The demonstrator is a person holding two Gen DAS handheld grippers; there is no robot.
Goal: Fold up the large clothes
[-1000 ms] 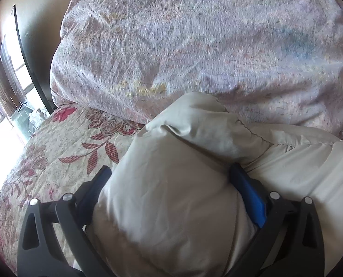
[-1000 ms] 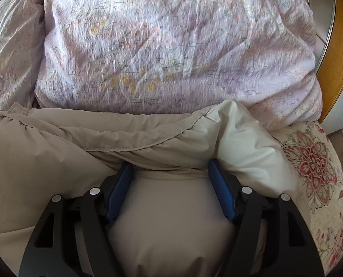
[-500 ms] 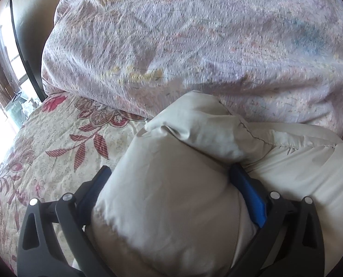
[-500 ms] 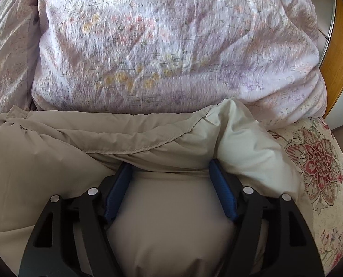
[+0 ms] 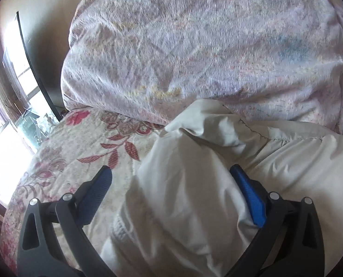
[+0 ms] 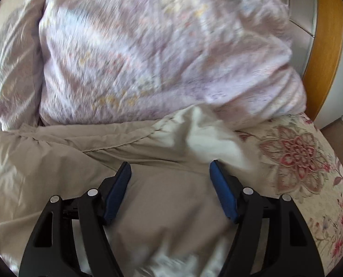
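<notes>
In the left wrist view, the left gripper [image 5: 171,180] stands with its blue-padded fingers [image 5: 249,192] spread wide over the beige padded garment [image 5: 194,184], which lies on the floral bedspread [image 5: 79,147]. The garment's bulging fold fills most of the gap between the fingers; the finger nearer the garment's main bulk touches the fabric, while the other finger stands apart from it over the bedspread, so nothing is pinched. The garment's far edge, with a stitched seam, lies against the foot of the big pale lilac duvet [image 5: 194,46], which is heaped just beyond the garment. On the side of the bedspread away from the garment, a bright window [image 5: 12,87] and a dark curved frame show past the bed's edge. In the right wrist view, which is blurred, the right gripper [image 6: 170,173] is likewise spread, its blue pads [image 6: 117,191] resting on or just over the beige padded garment [image 6: 67,161], with a flat stretch of fabric between them rather than a squeezed fold. A lighter corner of the garment rises just beyond the outer pad, touching the lilac duvet [image 6: 160,57] heaped behind it. Beside the garment, the floral bedspread [image 6: 298,157] shows a large red flower, and beyond the duvet stands an orange wooden frame [image 6: 328,46].
</notes>
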